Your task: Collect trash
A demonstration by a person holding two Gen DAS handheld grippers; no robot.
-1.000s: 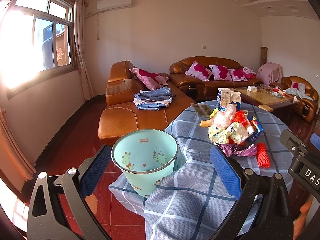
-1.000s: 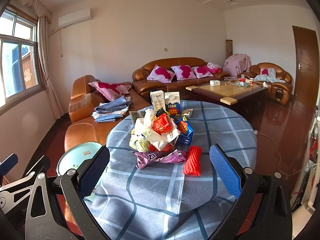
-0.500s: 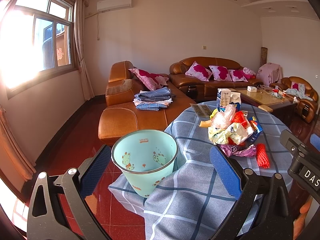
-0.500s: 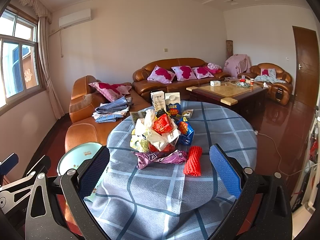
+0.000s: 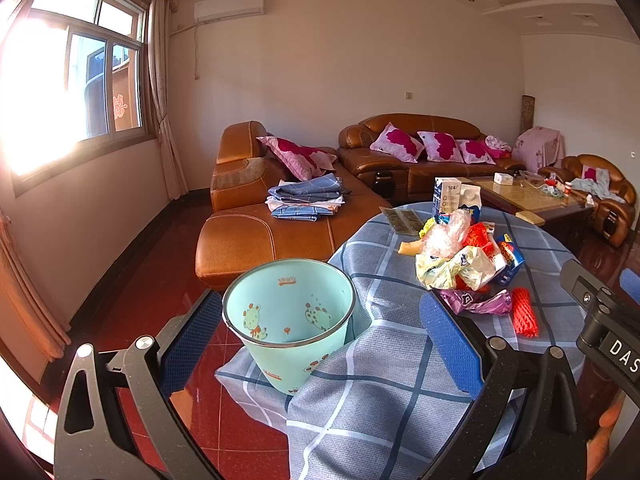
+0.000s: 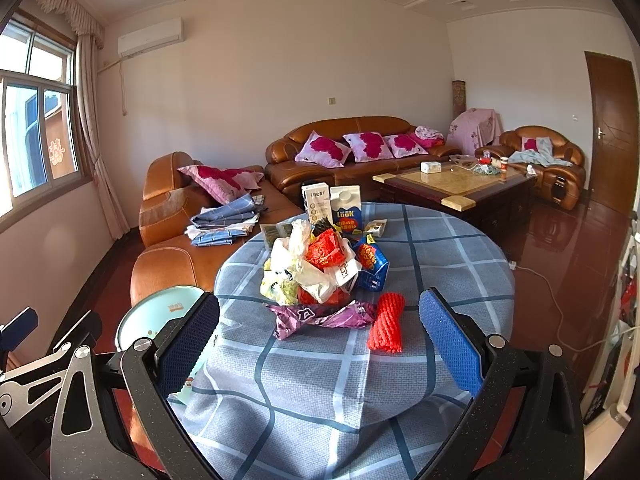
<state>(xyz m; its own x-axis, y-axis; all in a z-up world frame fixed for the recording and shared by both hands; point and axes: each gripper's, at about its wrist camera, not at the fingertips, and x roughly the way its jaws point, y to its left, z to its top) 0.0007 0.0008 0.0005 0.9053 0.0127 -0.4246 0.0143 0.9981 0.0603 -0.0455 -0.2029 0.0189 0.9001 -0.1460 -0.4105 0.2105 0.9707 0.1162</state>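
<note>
Trash [image 6: 320, 268] lies beyond open right gripper [image 6: 319, 336]

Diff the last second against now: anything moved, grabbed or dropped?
No visible change. Left gripper and right gripper both hang open and empty, the bin stands beside the table, and the trash pile, purple wrapper and red net lie untouched.
</note>
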